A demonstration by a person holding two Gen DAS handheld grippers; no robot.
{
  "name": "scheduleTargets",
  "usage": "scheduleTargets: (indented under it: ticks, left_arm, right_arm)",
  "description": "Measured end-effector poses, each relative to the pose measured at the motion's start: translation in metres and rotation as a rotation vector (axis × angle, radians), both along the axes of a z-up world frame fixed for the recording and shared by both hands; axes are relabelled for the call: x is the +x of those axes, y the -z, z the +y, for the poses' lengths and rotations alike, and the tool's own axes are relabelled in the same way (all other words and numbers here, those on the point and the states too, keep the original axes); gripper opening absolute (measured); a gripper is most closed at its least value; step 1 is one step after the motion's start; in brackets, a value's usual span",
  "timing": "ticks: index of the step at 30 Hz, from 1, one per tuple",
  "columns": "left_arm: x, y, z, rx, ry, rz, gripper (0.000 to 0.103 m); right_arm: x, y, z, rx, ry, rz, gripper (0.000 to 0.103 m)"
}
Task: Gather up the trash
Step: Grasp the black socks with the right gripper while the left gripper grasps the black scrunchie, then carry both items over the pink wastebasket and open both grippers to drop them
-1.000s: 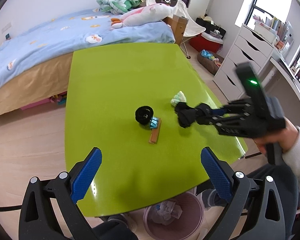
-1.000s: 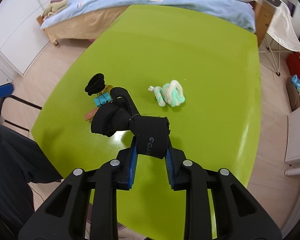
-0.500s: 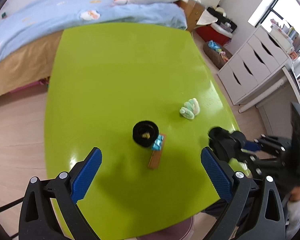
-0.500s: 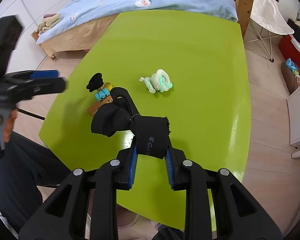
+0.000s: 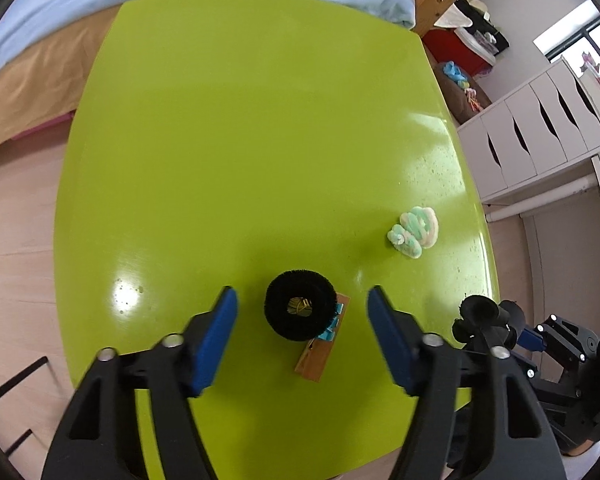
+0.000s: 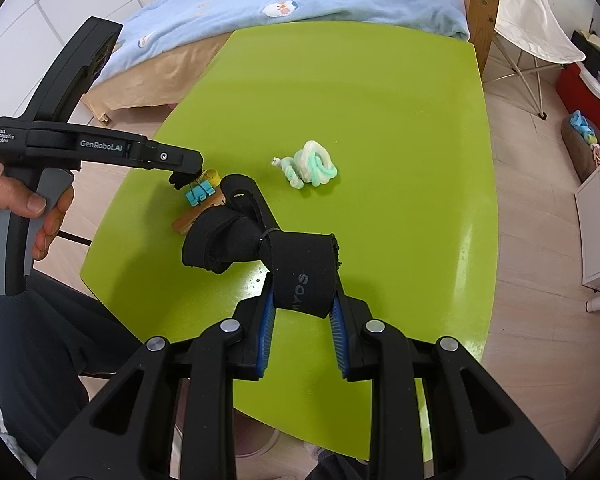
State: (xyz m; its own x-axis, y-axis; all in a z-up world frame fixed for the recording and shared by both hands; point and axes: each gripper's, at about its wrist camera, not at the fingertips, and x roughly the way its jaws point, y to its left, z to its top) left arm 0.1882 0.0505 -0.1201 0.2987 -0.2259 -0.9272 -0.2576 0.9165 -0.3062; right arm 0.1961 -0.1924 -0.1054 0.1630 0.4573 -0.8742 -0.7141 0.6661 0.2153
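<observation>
Black fuzzy ring (image 5: 300, 310) lies on the green tabletop (image 5: 260, 140) near the front edge, resting against a wooden clip (image 5: 320, 354) with blue binder clips (image 6: 199, 194) wedged between. The left gripper (image 5: 300, 320) stands over it, jaws wide apart, one on each side of the ring, touching nothing. A pastel twisted rope piece (image 5: 414, 232) lies well apart, toward the right edge. The right gripper (image 6: 303, 308) is clamped on a black strap bundle (image 6: 260, 240), held above the tabletop near the front edge.

Risks, as judged:
- The ring is soft and round; closing off-centre could squash it sideways and let it slip free.
- The jaws may catch the wooden clip too, dragging it or knocking it off the near edge.
- The strap's loose end hangs forward and could snag items while carried.
</observation>
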Motion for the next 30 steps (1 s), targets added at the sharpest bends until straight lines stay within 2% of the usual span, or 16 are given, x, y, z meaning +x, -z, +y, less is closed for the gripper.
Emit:
scheduleTargets:
  ticks: [5, 9, 19, 30]
  left_arm:
    - [-0.001, 0.001, -0.002, -0.001, 0.007, 0.009, 0.035]
    - [0.0, 0.0, -0.004, -0.001, 0.012, -0.005, 0.03]
    - [-0.013, -0.03, -0.006, 0.055, 0.039, -0.091, 0.03]
    - [-0.068, -0.075, -0.027, 0.173, 0.113, -0.234, 0.03]
  right_arm:
    - [0.0, 0.002, 0.002, 0.001, -0.001, 0.004, 0.025]
    - [0.0, 0.002, 0.003, 0.005, -0.001, 0.004, 0.025]
    - [-0.008, -0.008, 0.005, 0.013, -0.003, -0.017, 0.025]
    - [-0.041, -0.041, -0.003, 0.054, 0.002, -0.071, 0.025]
